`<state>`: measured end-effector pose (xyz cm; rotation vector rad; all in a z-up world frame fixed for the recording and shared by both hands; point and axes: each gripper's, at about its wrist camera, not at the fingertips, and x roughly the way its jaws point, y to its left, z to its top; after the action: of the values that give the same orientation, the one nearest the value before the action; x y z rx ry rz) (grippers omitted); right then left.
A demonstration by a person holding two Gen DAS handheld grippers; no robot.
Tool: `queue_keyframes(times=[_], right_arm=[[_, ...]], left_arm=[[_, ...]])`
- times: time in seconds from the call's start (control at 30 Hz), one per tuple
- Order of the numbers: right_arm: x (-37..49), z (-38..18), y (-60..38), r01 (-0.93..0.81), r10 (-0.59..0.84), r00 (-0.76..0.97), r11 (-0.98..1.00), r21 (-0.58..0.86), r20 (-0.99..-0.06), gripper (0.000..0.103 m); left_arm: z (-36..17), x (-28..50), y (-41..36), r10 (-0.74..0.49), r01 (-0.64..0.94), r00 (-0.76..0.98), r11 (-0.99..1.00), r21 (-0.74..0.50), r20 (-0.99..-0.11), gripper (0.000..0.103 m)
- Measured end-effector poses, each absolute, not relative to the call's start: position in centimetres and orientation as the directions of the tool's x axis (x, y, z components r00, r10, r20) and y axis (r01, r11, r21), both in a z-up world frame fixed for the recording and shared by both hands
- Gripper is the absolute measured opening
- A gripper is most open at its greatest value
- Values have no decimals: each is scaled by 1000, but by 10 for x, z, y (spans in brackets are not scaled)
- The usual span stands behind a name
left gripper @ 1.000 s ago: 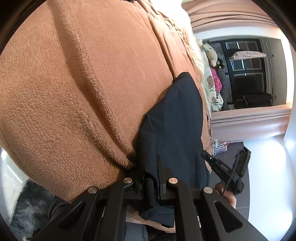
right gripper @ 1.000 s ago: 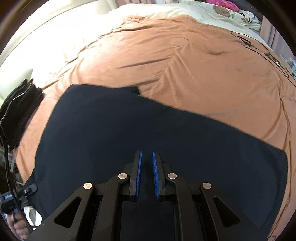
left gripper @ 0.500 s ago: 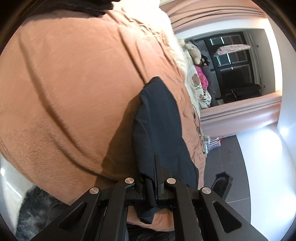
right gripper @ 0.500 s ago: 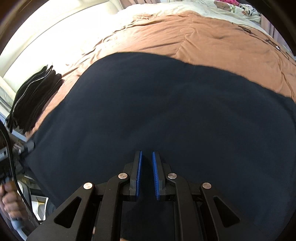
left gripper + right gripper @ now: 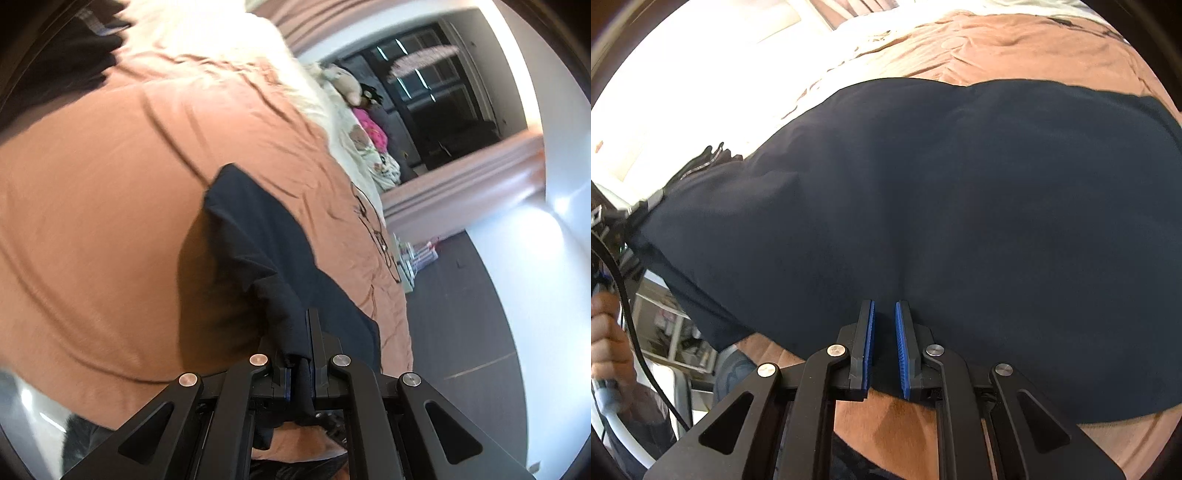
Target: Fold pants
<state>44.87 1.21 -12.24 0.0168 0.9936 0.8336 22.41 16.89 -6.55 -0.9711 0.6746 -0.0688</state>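
Dark navy pants [image 5: 942, 221] across the middle of the right wrist frame, draped over an orange-brown blanket [image 5: 1034, 44]. Lower centre, right gripper [image 5: 884, 347], blue pads narrowly apart, fabric edge between them; grip impossible to confirm. Left view: pants [image 5: 266, 243] at centre, bunched corner pinched in the closed left gripper [image 5: 301, 354]. Stuffed toy [image 5: 347, 83] upper right.
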Motion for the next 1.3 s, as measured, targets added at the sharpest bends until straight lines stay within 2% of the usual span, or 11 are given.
queue_keyframes(times=[0.33, 0.67, 1.0, 1.3], right_arm=[[460, -120, -21, -594, 693, 228, 655, 466, -684, 9], [466, -88, -109, -527, 749, 339, 652, 544, -569, 9], [447, -79, -214, -423, 718, 455, 695, 582, -526, 9], [419, -81, -262, -334, 673, 529, 725, 603, -516, 9]], left_arm=[[-18, 279, 116, -393, -130, 759, 690, -712, -519, 5], [12, 334, 36, -466, -1, 690, 765, -644, -554, 6], [-4, 384, -57, -543, 102, 573, 790, -604, -613, 6], [-50, 414, -134, -568, 160, 431, 813, -560, -701, 6]])
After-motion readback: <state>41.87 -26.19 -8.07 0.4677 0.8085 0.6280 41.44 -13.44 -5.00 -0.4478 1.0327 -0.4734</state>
